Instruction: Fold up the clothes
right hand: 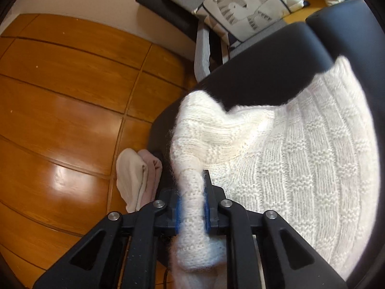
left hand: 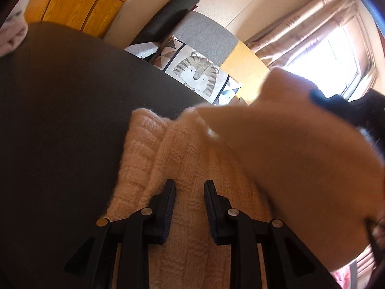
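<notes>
Mid-fold: the right claw [right hand: 192, 207] pinches the sweater's [right hand: 300, 163] sleeve at 6 o'clock; the left claw [left hand: 190, 207] hovers spread. Next, probably lay the sleeve across.

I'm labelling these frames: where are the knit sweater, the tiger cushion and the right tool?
knit sweater [right hand: 300, 156]: right wrist view, ribbed body.
tiger cushion [left hand: 196, 73]: left wrist view, printed face.
right tool [right hand: 192, 207]: right wrist view, between fingertips.

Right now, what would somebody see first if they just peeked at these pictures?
The fluffy cream sweater spread on the dark table stands out most. The right gripper pinches a bunched fold of it, while the left gripper hovers open over the knit. Behind the table sits a tiger cushion.
</notes>
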Demonstrator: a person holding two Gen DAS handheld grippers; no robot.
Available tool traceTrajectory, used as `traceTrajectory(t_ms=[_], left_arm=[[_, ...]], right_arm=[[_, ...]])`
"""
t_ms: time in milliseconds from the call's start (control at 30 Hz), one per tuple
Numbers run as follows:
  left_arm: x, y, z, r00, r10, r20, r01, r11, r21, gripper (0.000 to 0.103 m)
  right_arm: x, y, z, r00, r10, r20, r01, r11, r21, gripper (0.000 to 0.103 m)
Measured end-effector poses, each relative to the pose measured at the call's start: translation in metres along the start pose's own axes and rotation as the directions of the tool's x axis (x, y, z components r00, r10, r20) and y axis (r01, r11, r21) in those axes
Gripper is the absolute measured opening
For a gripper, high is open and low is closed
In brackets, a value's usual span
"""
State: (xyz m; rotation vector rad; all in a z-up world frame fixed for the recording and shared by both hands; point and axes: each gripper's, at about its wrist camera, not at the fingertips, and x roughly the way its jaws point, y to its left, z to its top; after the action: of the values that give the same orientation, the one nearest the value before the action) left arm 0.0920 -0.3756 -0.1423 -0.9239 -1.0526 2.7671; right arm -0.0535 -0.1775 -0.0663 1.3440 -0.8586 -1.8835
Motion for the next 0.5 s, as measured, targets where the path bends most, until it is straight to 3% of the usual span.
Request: traceTrajectory(t_ms=[233,333,400,467,500], left_arm=[[0.002,0.009,0.006,0.998,-0.057,0.009,0.058,0.997,-0.045,0.024],[0.002,0.014,0.009,0.997,-0.075,0.013,0.076,0.995,-0.065,0.023],[0.001,0.017,0.011,0.995,-0.099,0.011,0.1,0.991,-0.084,0.023],[0.001,0.022,0.014,0.992,-0.129,0.004,0.129,0.986,-0.103,0.023],[0.001,0.025,0.016,0.989,-0.146,-0.002,0.145,0.983,-0.113,0.023]], right_arm=[[0.049,-0.024,-0.01,0.994,-0.065,-0.089,0.067,0.998,0.017,0.019],[0.053,-0.029,-0.014,0.994,-0.065,-0.082,0.066,0.998,0.01,0.021],[0.052,-0.029,-0.012,0.996,-0.038,-0.081,0.039,0.999,0.001,0.028],[0.048,-0.028,-0.015,0.996,0.005,-0.085,-0.005,1.0,-0.001,0.043],[0.043,-0.024,-0.017,0.996,0.019,-0.085,-0.02,1.0,-0.009,0.044]])
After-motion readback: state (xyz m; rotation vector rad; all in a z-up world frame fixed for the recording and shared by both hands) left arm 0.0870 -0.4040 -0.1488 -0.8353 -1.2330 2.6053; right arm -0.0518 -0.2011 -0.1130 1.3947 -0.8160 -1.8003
